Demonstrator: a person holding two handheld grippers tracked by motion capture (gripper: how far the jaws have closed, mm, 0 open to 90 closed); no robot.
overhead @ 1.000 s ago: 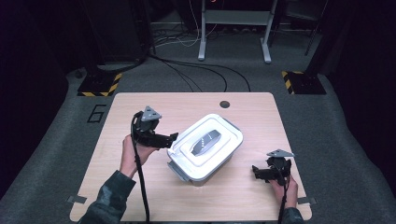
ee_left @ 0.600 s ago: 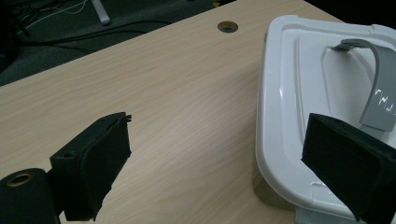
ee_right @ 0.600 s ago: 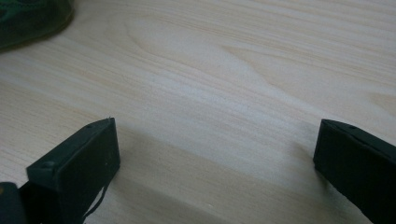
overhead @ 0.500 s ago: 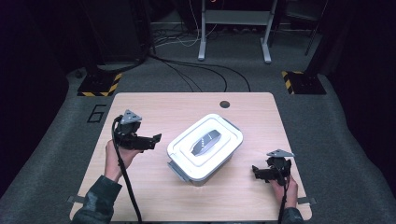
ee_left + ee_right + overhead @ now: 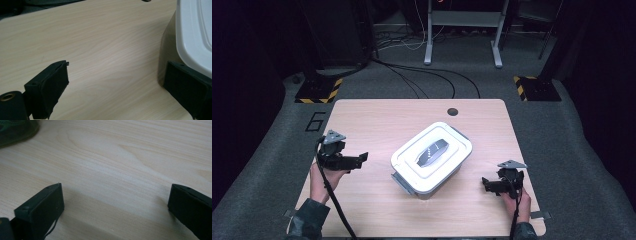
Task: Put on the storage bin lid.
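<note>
Box [image 5: 432,156] is seen lidded, mid-surface [image 5: 377,120] | left tongs [image 5: 362,158] are held wide, well left of box, empty | right tongs [image 5: 484,184] are held wide, right of box near its front, empty

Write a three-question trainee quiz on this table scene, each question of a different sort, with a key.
1. True or false: the left gripper is clamped on the lidded box.
2. Which lies between the two grippers? A) a bowl B) the lidded box C) a bottle
3. Fill in: the right gripper has its jaws ____.

Key: 1 false, since its jaws stand open, apart from the box. 2 B. 3 open, over the bare table.
</note>
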